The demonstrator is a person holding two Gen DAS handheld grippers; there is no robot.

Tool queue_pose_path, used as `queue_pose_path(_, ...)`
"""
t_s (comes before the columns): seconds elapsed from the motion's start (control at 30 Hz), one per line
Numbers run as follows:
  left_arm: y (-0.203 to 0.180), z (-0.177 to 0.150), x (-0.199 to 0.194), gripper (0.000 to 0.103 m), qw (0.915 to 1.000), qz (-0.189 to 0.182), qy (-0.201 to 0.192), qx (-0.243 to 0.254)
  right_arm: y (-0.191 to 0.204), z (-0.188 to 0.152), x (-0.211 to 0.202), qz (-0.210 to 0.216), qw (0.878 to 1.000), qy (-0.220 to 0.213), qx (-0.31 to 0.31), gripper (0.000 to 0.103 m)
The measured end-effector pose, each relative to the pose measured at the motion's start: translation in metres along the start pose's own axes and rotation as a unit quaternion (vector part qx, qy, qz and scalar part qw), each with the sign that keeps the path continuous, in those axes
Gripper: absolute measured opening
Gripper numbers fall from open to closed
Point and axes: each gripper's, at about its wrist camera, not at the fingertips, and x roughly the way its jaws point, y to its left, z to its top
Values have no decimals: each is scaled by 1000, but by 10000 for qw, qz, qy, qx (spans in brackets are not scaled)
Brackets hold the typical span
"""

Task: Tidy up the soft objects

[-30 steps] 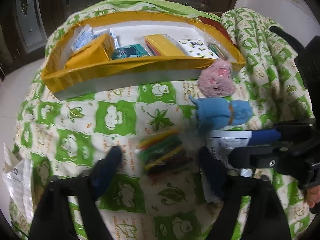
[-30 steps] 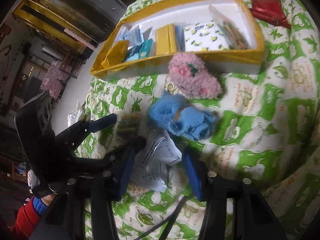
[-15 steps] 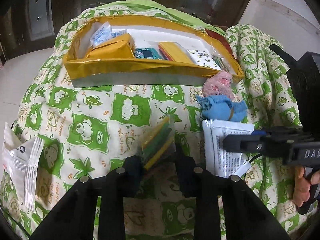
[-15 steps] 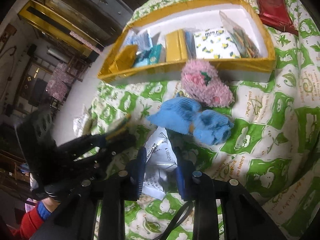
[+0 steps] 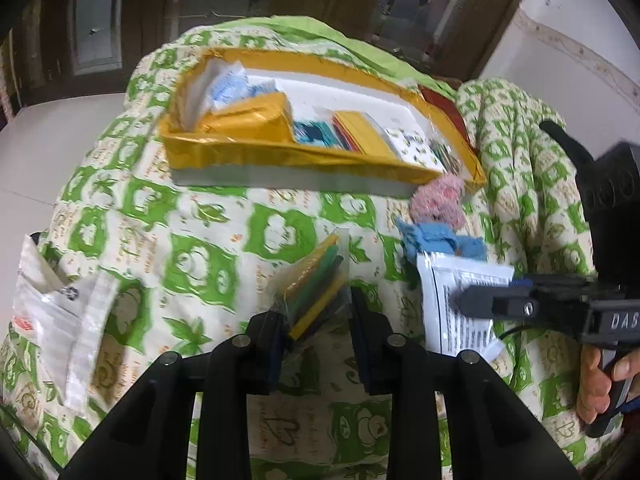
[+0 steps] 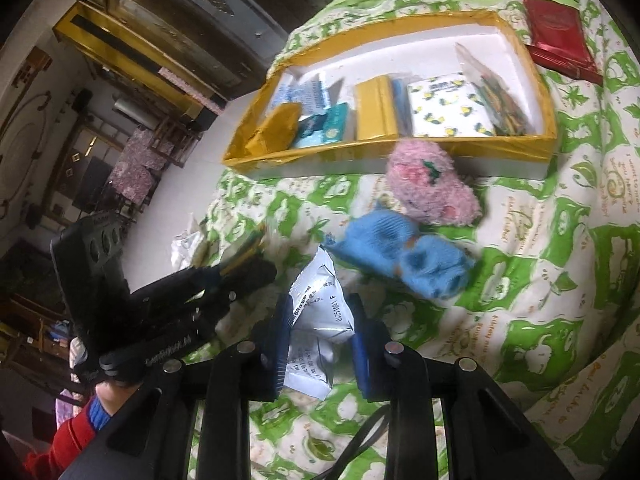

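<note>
— While both grippers hold bags, where do they go?
— Into the yellow box (image 5: 280, 158) at twelve o'clock. Left gripper (image 5: 318, 322) pinches the stick bag (image 5: 316, 284); right gripper (image 6: 320, 334) pinches the white pouch (image 6: 320, 304). Lift slowly.

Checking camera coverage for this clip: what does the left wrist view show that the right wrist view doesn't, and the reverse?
Only the left wrist view: the left gripper shut on the clear packet of coloured strips, seen from behind.

Only the right wrist view: the strawberry motif on the pink fluffy sock, and the whole red packet beyond the tray.

Both: the yellow tray, the blue knitted item, and the right gripper shut on the white printed pouch.
</note>
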Motion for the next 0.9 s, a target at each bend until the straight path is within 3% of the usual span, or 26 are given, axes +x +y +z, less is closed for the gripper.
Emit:
queue_pose_path(0.27, 10, 3, -7, 28, 9997, 20, -153, -183, 20, -4, 6, 281, 9988, 120, -374, 29)
queue_pose_path(0.47, 8, 2, -7, 28, 9998, 13, -137, -164, 17, -10, 28, 88, 9971, 660, -380, 29)
queue_pose_path(0.9, 8, 2, -6, 28, 9998, 0, -126, -131, 11, -4, 14, 48, 9991, 315, -291, 29)
